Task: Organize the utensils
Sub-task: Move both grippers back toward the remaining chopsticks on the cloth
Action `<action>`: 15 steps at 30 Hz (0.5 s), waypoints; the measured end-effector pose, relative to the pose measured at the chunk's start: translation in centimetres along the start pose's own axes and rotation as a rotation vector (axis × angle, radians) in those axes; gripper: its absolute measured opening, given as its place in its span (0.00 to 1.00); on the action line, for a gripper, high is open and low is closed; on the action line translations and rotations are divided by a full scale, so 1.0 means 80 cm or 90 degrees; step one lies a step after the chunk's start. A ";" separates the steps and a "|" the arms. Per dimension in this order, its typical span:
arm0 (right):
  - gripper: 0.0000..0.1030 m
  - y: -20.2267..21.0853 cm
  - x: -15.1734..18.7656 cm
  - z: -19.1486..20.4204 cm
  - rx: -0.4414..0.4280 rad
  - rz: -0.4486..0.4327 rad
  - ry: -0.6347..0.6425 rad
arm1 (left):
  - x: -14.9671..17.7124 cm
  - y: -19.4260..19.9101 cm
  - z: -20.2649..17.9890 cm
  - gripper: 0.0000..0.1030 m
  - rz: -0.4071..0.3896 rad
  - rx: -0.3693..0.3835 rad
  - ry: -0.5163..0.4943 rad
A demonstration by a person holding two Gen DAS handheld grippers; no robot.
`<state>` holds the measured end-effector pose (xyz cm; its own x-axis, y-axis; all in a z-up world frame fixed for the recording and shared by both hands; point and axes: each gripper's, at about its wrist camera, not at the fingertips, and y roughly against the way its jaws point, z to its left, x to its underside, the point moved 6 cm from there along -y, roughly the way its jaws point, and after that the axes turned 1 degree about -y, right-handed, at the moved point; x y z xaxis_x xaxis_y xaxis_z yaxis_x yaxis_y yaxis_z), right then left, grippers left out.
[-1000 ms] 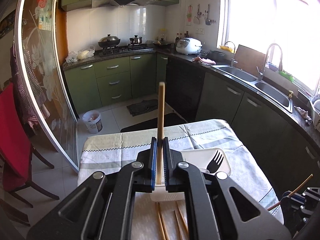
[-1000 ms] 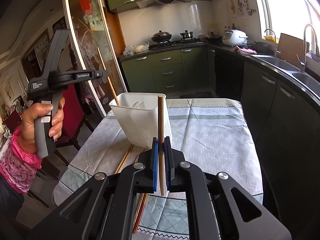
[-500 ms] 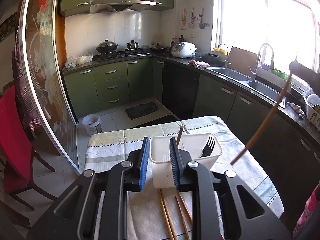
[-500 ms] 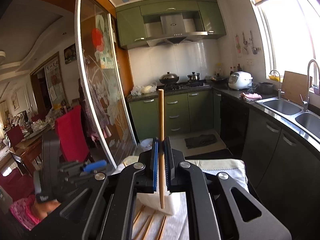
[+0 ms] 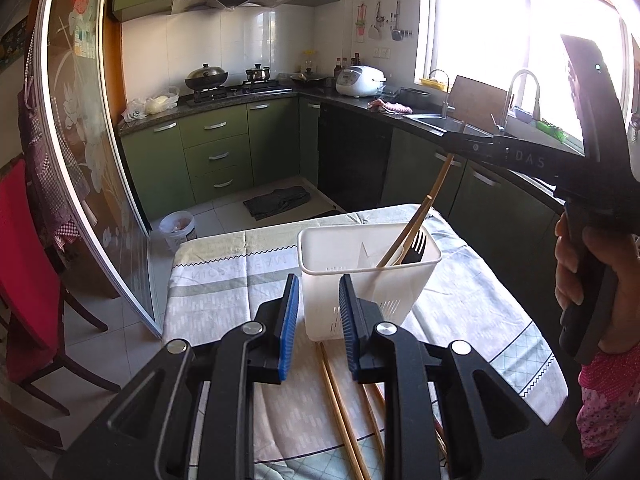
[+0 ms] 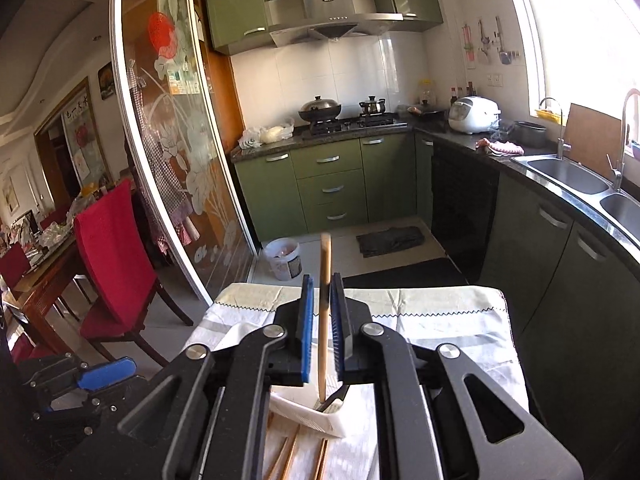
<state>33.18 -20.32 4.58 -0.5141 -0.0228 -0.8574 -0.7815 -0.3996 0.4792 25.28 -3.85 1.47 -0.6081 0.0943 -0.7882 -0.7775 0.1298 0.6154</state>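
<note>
Now right gripper (image 6: 320, 336) fingers opening, chopstick (image 6: 324, 312) loose between them over white utensil basket (image 5: 360, 276), left gripper (image 5: 318, 320) fingers parted, empty.

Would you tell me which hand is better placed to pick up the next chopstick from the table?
Left: its open gripper hangs over the loose chopsticks, while the right gripper is opening around one.

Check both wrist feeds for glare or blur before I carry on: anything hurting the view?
Left wrist view: the window is blown out white, with flare at the right edge; the white holder stays sharp. Right wrist view: the chopstick is motion-blurred, and fisheye bends the door frame.
</note>
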 end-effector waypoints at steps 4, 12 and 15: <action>0.37 0.015 0.015 0.000 0.000 -0.007 0.008 | 0.014 -0.008 -0.001 0.19 0.021 0.012 0.010; 0.37 0.093 0.102 -0.014 -0.009 -0.015 0.012 | 0.070 -0.049 -0.004 0.19 0.109 0.030 0.039; 0.38 0.111 0.156 -0.030 -0.004 0.005 -0.002 | 0.101 -0.077 -0.004 0.19 0.167 0.042 0.063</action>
<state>20.62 -26.34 -2.32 -0.5214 -0.0224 -0.8530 -0.7754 -0.4050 0.4845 25.10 -4.22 -8.65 -0.8023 0.0373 -0.5958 -0.5814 0.1771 0.7941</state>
